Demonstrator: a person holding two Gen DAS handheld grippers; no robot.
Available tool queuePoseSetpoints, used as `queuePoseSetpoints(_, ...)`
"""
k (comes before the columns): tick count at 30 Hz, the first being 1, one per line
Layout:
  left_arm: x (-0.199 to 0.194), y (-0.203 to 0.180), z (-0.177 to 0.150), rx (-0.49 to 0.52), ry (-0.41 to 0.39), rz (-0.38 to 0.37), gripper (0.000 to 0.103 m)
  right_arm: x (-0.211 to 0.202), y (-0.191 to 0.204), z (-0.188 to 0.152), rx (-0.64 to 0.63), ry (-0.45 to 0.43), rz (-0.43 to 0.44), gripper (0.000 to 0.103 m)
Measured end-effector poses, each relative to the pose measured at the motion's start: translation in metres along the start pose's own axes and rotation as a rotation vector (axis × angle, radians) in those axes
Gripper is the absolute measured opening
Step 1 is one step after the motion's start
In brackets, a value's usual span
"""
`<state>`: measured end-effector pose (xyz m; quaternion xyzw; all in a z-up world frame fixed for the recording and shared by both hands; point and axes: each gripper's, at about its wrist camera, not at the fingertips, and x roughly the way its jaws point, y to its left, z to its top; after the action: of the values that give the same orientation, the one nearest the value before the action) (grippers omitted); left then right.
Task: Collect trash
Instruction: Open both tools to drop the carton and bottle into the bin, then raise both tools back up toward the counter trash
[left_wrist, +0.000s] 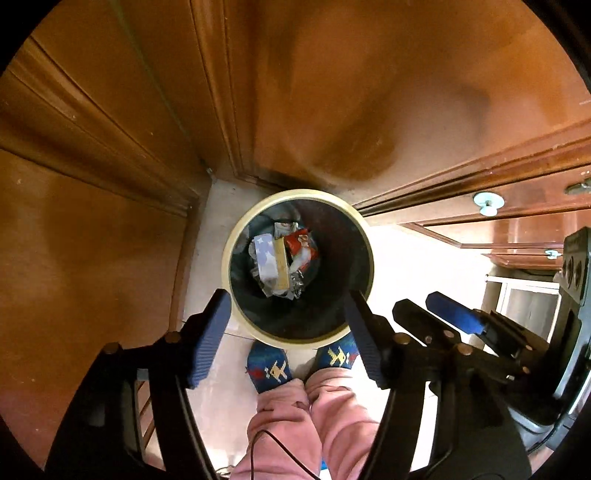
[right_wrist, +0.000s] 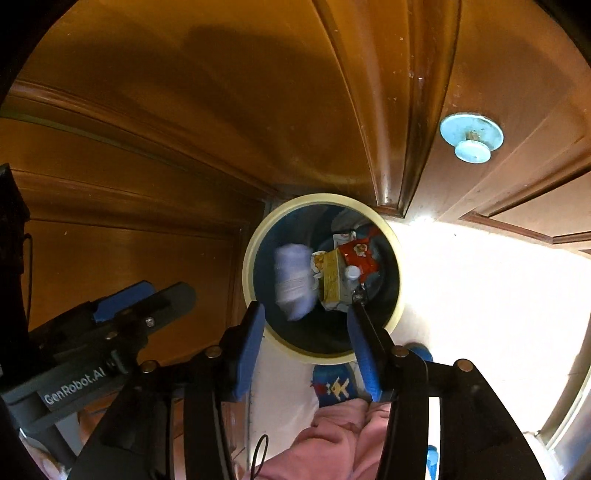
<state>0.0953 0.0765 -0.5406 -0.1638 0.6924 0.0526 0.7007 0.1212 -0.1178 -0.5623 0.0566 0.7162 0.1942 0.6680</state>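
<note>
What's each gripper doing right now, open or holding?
Left gripper: open, empty, above the trash bin.
Right gripper: open, empty; blurred white item in the bin below.

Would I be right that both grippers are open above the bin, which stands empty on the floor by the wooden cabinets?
Not quite: the bin is not empty. The left wrist view shows wrappers and a small carton lying in it. Both the left gripper and right gripper are indeed open above it.

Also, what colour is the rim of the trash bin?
The bin rim is cream, a pale yellow, around a dark inside. The left wrist view shows it best.
</note>
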Motion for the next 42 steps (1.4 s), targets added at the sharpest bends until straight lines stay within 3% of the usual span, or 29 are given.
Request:
queuePoseSetpoints(1, -0.001, -0.001, 0.001, 0.000, 0.004, 0.027, 0.061, -0.002, 0.000, -0.001, -0.001, -0.002, -0.001, 0.047)
queuePoseSetpoints(10, -0.046, -0.010, 0.002, -0.006, -0.023, 0.031, 0.061, -0.043, 0.022, -0.007, -0.029, -0.043, -0.020, 0.047)
queuePoseSetpoints(17, -0.122, -0.029, 0.003, 0.022, -0.062, 0.010, 0.061, -0.104, 0.032, -0.013, -0.005, -0.082, -0.022, 0.047)
queuePoseSetpoints(30, -0.299, -0.088, -0.015, 0.143, -0.182, -0.052, 0.061, -0.274, 0.066, -0.041, -0.029, -0.240, -0.010, 0.047)
queuePoseSetpoints(42, -0.450, -0.130, -0.039, 0.299, -0.425, -0.098, 0.061, -0.427, 0.087, -0.067, -0.041, -0.468, -0.030, 0.047)
